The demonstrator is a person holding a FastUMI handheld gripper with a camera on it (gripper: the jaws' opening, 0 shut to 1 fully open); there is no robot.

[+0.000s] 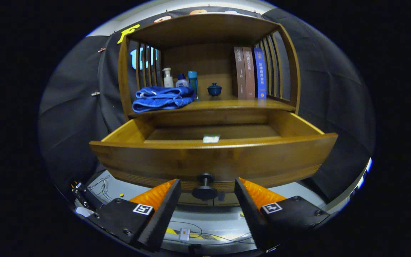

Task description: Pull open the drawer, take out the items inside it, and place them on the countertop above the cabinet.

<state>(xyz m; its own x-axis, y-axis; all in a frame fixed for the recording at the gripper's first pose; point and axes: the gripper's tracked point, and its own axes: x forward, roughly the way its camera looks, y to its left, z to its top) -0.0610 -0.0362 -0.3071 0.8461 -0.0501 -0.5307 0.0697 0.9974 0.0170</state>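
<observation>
Your gripper (207, 192) is spread wide, with the fingers standing apart on either side of the knob (205, 189) and touching nothing. The knob sits between the fingertips, on the near face of the drawer (212, 160).

The drawer is pulled well out toward you. Inside it, close behind the front board and about in the middle, you can see the top of a small white and green packet (211, 138); the rest of it is hidden by the board, so you cannot tell what it is. The rest of the drawer floor that shows is bare wood.

Above the drawer is the countertop (223, 104), inside an open wooden cabinet (205, 28) with slatted sides. On its left lies a folded blue towel (162, 98). Just behind the towel stand three bottles (181, 80). A small blue lidded cup (214, 89) sits near the middle, far back. Three books (250, 73) stand upright at the right.

Below the fingers, cables (205, 233) lie on a pale floor.
</observation>
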